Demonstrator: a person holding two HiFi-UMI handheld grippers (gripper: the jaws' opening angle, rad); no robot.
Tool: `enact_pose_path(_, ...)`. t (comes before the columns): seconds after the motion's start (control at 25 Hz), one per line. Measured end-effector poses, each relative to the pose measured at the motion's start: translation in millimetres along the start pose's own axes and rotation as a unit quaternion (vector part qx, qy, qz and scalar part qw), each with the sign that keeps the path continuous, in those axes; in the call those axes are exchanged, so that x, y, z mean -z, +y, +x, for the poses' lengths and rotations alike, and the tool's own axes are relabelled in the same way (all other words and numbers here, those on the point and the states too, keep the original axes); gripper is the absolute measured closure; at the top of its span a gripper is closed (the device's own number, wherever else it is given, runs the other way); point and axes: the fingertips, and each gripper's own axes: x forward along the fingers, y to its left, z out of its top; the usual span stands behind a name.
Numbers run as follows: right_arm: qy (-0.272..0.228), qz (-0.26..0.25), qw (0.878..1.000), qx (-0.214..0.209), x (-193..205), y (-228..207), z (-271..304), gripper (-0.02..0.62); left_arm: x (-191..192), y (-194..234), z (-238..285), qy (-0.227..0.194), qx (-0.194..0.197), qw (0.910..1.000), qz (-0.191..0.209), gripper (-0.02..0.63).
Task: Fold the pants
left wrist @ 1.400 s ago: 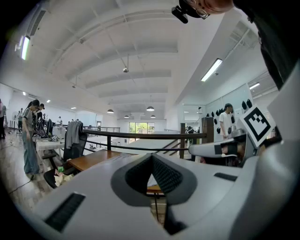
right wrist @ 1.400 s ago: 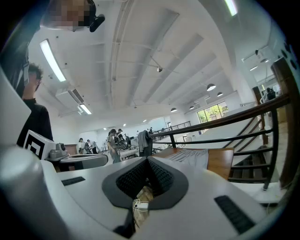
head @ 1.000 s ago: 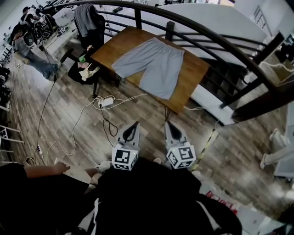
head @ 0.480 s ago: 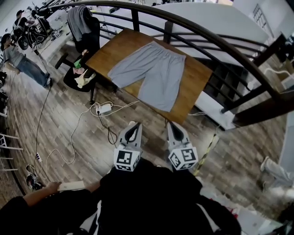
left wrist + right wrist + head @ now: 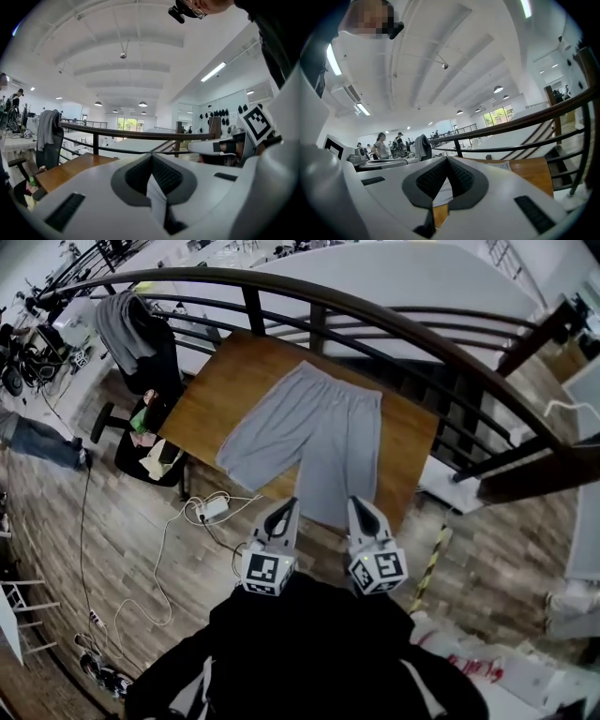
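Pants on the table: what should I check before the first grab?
1. Pants spread flat on the table: ok.
2. Waistband on the far side by the railing, legs toward us: ok.
3. Jaws open for a grasp: not ok; left gripper and right gripper are both shut and empty.
4. Grippers down at the leg hems: cannot tell; their height is unclear from the head view.

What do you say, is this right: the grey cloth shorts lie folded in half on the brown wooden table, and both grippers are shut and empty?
Not quite. The grey cloth shorts lie spread flat, unfolded, as the head view shows. They are on the brown wooden table, and the left gripper and right gripper are shut and empty.
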Motion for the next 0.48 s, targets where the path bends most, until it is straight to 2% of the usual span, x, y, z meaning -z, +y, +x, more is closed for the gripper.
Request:
enact_pose_path(0.16, 0.001, 0.007, 0.999, 0.038, -17.3, -3.3, 74.8, 0.592, -18.1, 61.1, 51.6, 0.011, 0.037, 0.9992, 0.006, 0.603)
enact_pose_path(0.48, 0.001, 0.016, 0.996, 0.091, -36.9, -25.5, 148.0, 0.591, -41.1, 112.2, 122.3, 0.024, 0.093, 0.9952, 0.018, 0.604)
